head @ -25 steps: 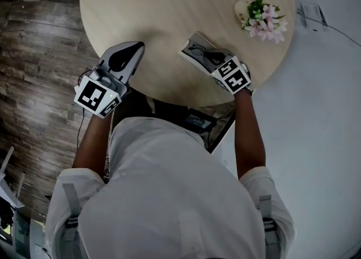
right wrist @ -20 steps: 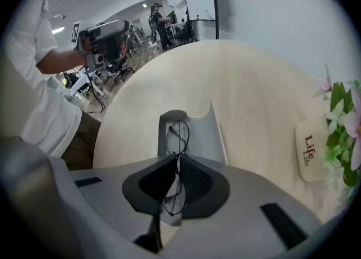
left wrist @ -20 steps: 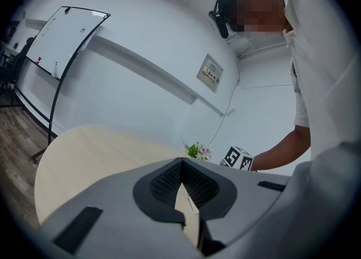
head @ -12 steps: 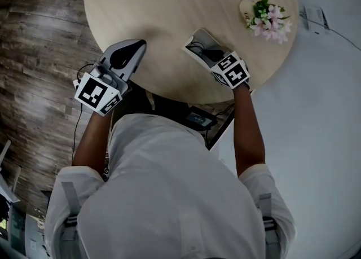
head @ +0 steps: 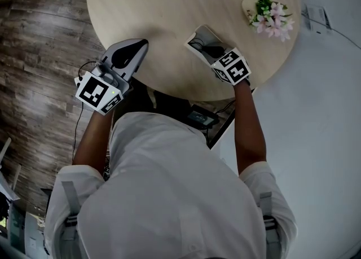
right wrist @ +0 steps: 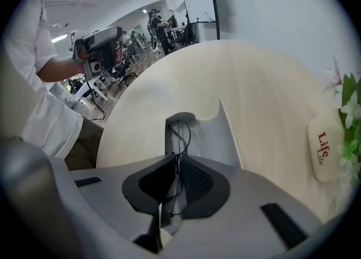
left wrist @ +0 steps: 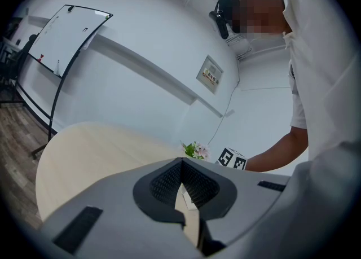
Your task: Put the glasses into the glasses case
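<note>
On the round wooden table (head: 169,9) lies an open pale glasses case (head: 204,33); in the right gripper view the case (right wrist: 217,136) sits just ahead of the jaws, lid raised. My right gripper (head: 210,52) (right wrist: 176,165) is shut on thin black wire glasses (right wrist: 183,131), whose front reaches into the case. In the head view the glasses (head: 197,43) show as a dark tangle at the case. My left gripper (head: 140,46) (left wrist: 181,167) hovers at the table's near left edge, shut with nothing in it.
A small pot of pink flowers (head: 268,11) stands at the table's far right; its white body (right wrist: 324,148) shows beside the case in the right gripper view. Wooden floor lies to the left, pale floor to the right. A whiteboard (left wrist: 65,35) stands beyond the table.
My right gripper has edged slightly farther over the table with the glasses, toward the case. The left gripper has barely moved.
</note>
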A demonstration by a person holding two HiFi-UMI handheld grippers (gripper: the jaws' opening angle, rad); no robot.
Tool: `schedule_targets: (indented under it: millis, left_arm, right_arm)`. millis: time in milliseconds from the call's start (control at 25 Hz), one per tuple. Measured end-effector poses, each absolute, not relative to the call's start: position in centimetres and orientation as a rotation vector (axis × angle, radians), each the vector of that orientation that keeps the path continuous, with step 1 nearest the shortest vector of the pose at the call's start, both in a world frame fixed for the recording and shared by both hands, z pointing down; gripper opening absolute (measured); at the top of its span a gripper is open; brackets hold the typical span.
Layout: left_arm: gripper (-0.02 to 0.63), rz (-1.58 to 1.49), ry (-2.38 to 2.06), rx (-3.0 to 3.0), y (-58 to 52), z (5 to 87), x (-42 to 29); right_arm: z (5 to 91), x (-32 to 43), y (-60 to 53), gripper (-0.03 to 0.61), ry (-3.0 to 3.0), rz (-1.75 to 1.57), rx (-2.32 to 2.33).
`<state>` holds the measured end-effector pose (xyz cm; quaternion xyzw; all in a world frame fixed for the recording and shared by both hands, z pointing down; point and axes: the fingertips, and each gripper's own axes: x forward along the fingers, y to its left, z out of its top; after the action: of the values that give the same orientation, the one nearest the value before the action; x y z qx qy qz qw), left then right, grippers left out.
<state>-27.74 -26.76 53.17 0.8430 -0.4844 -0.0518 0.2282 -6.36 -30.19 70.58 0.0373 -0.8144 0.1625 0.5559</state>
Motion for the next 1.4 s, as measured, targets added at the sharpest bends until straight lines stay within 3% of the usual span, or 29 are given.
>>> schedule_targets:
  millis: [640, 1040, 1400]
  left_arm:
    - [0.012, -0.153, -1.328, 2.354, -25.5, 50.5, -27.8]
    - [0.012, -0.12, -1.306, 2.42, -26.5, 45.9, -24.6]
    - [0.012, -0.149, -1.347, 2.576, -26.7, 36.6, -19.3]
  right_arm:
    - [66.2, -7.8, -31.4, 0.069, -2.086, 0.382, 0.213]
    - [48.4, -9.0, -33.4, 0.038, -2.541, 0.256, 0.481]
    - [31.1, -1.6, -31.9, 0.028, -2.927, 0.033, 0.786]
